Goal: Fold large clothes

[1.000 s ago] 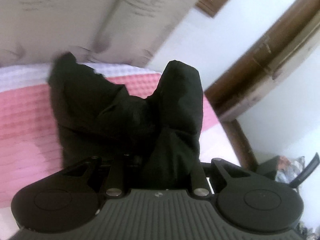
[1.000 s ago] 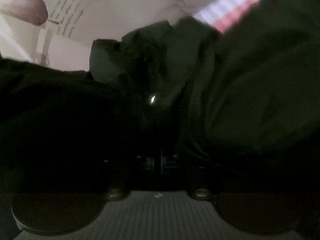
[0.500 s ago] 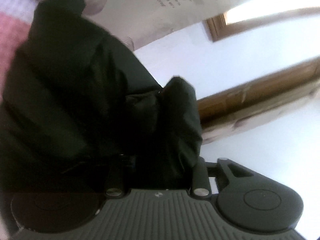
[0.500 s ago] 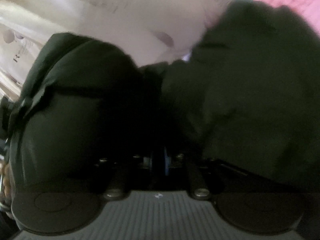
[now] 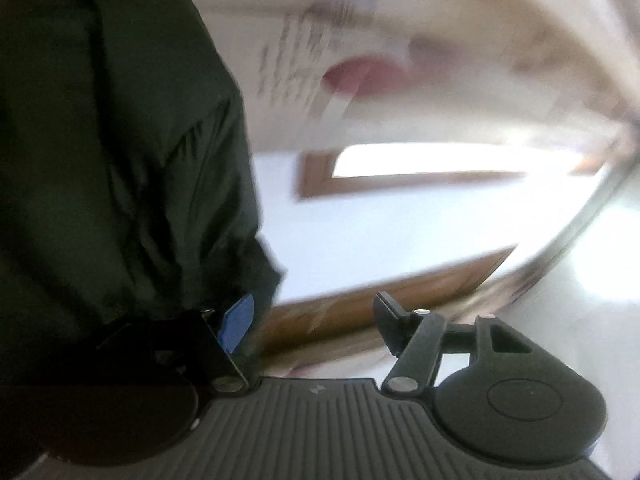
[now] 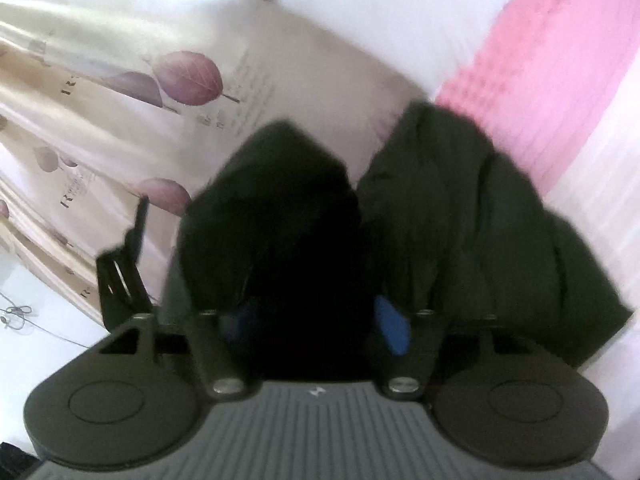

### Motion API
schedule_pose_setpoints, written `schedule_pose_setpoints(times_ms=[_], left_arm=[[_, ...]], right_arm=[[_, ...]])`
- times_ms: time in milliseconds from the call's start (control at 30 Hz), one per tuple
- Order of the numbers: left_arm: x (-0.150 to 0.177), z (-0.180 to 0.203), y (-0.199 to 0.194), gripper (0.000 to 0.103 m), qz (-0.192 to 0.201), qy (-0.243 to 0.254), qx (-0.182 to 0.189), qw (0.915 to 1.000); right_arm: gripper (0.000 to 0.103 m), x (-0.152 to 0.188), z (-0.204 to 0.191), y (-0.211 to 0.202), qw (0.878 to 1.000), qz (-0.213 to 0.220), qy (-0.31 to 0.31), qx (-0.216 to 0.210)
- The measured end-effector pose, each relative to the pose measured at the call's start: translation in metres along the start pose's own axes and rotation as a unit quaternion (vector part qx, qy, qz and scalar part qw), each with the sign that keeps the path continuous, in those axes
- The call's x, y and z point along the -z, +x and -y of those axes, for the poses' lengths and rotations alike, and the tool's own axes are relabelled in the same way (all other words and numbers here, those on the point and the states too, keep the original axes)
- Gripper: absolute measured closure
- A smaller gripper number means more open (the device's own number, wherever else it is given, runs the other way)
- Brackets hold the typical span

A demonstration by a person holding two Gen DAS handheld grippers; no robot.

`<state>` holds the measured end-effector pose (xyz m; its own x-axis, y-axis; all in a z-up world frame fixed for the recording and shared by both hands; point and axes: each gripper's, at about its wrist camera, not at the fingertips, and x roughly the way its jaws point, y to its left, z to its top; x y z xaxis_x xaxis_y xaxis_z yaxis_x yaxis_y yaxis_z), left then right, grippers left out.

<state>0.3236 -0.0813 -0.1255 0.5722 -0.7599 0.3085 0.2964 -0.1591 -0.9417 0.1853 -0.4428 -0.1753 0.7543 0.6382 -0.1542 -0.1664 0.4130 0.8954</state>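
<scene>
Left gripper (image 5: 312, 316) fingers spread beside dark green fabric garment (image 5: 112, 152), right gripper (image 6: 312, 320) fingers spread, same garment bunched between them

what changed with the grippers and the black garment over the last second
The left gripper opened and let go of the black garment, which now hangs off its left finger. The right gripper also spread wide, cloth still between its fingers. The curtain stays behind.
</scene>
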Motion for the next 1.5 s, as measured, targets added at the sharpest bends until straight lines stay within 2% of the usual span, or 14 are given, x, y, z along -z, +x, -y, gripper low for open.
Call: schedule_pose_setpoints(times_ms=[33,100,200,333,500,567,600,767,933,1100,1233,1300,1367,1500], left_arm=[[0.002,-0.002,-0.008,0.039,0.022,-0.003,0.014,0.9997],[0.007,-0.005,-0.018,0.039,0.052,-0.004,0.026,0.9983],[0.017,-0.017,-0.021,0.039,0.072,-0.028,0.037,0.9963],[0.029,-0.025,-0.019,0.039,0.071,-0.039,0.042,0.9958],[0.043,-0.032,-0.025,0.036,0.116,-0.054,0.055,0.9903],[0.048,-0.029,-0.038,0.032,0.129,-0.051,0.036,0.9897],[0.049,-0.025,-0.048,0.031,0.137,-0.047,0.024,0.9891],[0.048,0.006,-0.096,0.023,0.154,0.041,-0.053,0.9859],[0.045,0.039,-0.115,0.009,0.122,0.161,-0.150,0.9676],[0.058,0.033,-0.100,0.008,0.046,0.219,-0.207,0.9526],[0.068,0.014,-0.077,0.007,-0.018,0.229,-0.227,0.9465],[0.072,0.005,-0.064,0.007,-0.037,0.247,-0.242,0.9375],[0.074,-0.006,-0.055,0.006,-0.047,0.255,-0.251,0.9326],[0.072,-0.032,-0.037,0.005,-0.053,0.225,-0.262,0.9369]], right_arm=[[0.012,-0.008,0.000,0.003,1.000,-0.003,0.001,-0.006],[0.011,-0.015,0.001,0.002,0.999,-0.006,0.016,-0.036],[0.004,-0.025,-0.008,0.000,0.999,0.003,0.029,-0.036],[0.003,-0.036,-0.023,0.025,0.999,-0.045,0.009,-0.002],[0.005,-0.053,-0.052,0.079,0.991,-0.103,-0.063,0.062],[0.032,-0.054,-0.058,0.099,0.983,-0.121,-0.101,0.094],[0.055,-0.053,-0.061,0.110,0.975,-0.136,-0.131,0.114],[0.082,-0.048,-0.081,0.130,0.944,-0.154,-0.259,0.136],[0.090,-0.081,-0.110,0.103,0.943,-0.110,-0.299,0.101],[0.091,-0.119,-0.090,0.085,0.944,-0.074,-0.294,0.127],[0.091,-0.138,-0.043,0.061,0.959,-0.052,-0.256,0.111],[0.091,-0.146,-0.018,0.050,0.964,-0.029,-0.236,0.121],[0.091,-0.153,0.005,0.045,0.964,-0.016,-0.223,0.142],[0.091,-0.159,0.033,0.046,0.951,-0.006,-0.244,0.188]])
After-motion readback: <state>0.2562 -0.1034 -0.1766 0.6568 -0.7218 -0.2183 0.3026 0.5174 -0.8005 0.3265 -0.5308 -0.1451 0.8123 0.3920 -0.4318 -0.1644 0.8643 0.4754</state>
